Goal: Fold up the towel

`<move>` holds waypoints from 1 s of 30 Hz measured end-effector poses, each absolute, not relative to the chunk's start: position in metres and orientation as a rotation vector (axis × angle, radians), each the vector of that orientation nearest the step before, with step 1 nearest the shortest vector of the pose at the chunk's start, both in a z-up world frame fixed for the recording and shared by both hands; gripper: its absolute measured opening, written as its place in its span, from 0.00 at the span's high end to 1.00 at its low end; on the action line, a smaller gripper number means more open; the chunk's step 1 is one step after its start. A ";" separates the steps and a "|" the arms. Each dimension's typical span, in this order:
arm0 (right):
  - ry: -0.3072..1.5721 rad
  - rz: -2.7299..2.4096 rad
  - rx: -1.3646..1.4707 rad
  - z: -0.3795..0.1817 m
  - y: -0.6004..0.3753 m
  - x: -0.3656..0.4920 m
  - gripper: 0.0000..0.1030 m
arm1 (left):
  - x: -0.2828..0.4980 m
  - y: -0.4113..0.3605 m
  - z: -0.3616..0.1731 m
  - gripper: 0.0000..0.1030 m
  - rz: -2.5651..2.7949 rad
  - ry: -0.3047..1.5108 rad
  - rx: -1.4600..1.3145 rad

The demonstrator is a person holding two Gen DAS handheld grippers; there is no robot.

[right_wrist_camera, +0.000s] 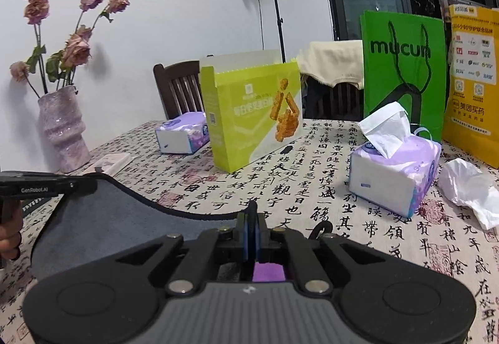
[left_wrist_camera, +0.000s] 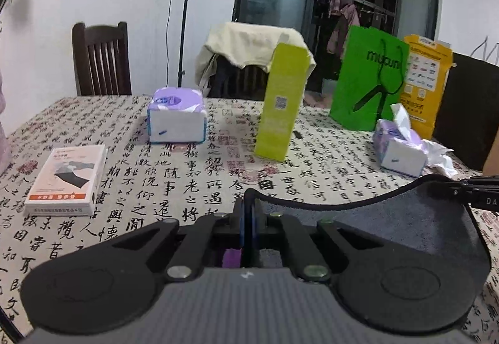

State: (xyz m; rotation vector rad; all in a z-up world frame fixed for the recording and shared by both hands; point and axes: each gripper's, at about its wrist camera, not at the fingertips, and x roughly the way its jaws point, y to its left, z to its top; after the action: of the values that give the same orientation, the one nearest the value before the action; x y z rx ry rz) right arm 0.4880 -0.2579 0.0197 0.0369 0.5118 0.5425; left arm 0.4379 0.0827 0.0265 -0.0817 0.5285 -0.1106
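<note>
A: Where is the towel?

B: Lifted off the table — a grey cloth with a dark hem, strung between the 2 grippers. Its top edge sags in a curve from one corner to the other.

A: And the left gripper?

B: Its fingers are pressed together on one corner of the towel; the hem pokes up just past the tips. In the right wrist view it reaches in from the left edge, pinching the far corner.

A: The right gripper?

B: Same — fingers nipped tight on the other corner, the cloth hanging off to its left.

A: What else sits on the table?

B: 2 purple tissue packs: a sealed one far back, an opened one with a sheet sticking up. Between them stands an upright lime box. A crumpled tissue lies just beside the opened pack. Behind that are a green bag and a yellow bag. A white-and-orange box lies flat at the left, and a vase of dried roses stands near the wall.
</note>
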 end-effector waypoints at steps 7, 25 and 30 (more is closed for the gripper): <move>0.588 0.537 0.056 0.002 -0.252 0.519 0.96 | 0.462 0.086 0.012 0.95 -0.105 0.572 -0.083; 0.649 0.461 0.062 0.004 -0.255 0.520 0.40 | 0.444 0.084 0.017 0.36 -0.088 0.612 -0.059; 0.628 0.441 0.058 0.014 -0.258 0.506 0.13 | 0.425 0.077 0.026 0.16 -0.091 0.585 -0.028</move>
State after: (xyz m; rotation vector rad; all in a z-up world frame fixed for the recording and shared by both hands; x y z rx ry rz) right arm 0.5060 -0.2582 0.0143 0.0576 0.6282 0.4414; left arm 0.4248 0.0770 0.0263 -0.0284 0.5853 -0.0910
